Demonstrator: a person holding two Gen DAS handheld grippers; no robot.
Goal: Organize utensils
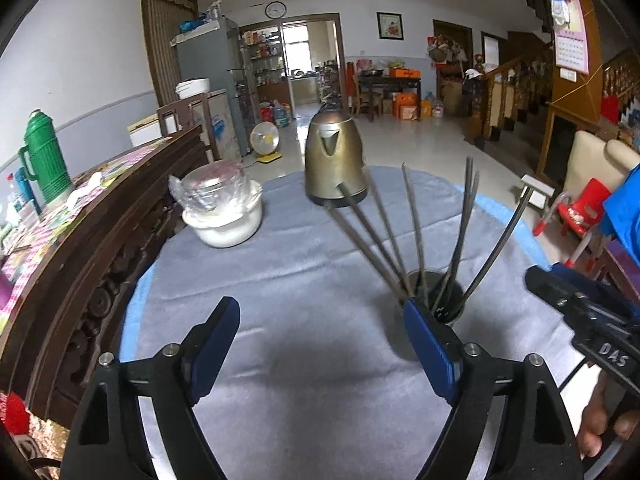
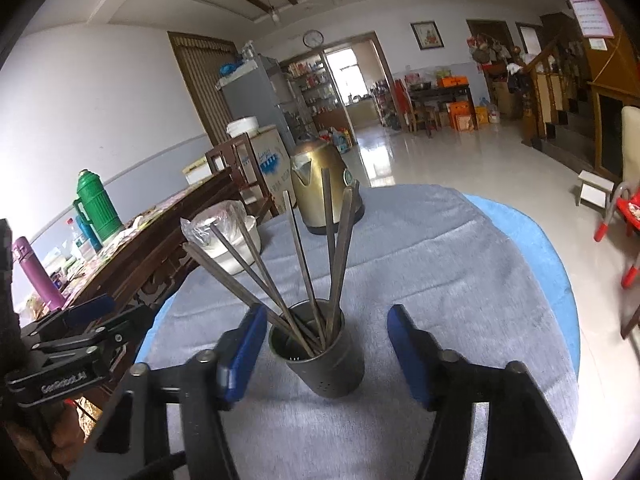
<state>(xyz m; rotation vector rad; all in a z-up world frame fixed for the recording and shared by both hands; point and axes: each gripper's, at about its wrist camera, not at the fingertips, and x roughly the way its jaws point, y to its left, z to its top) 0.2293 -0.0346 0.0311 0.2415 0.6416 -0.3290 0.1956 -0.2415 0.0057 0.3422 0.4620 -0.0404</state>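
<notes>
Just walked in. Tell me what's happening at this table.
A person is sorting utensils with a gripper in each hand. The chopsticks all stand in the metal holder on the grey cloth. The left gripper and right gripper are both open and empty, the right one straddling the holder without touching it.

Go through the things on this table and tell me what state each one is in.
Left gripper: open, holding nothing.
Right gripper: open, nothing gripped.
Metal cup: upright.
Chopsticks: standing in the cup, fanned out.
Kettle: upright, lid shut.
White bowl: plastic-covered.
</notes>
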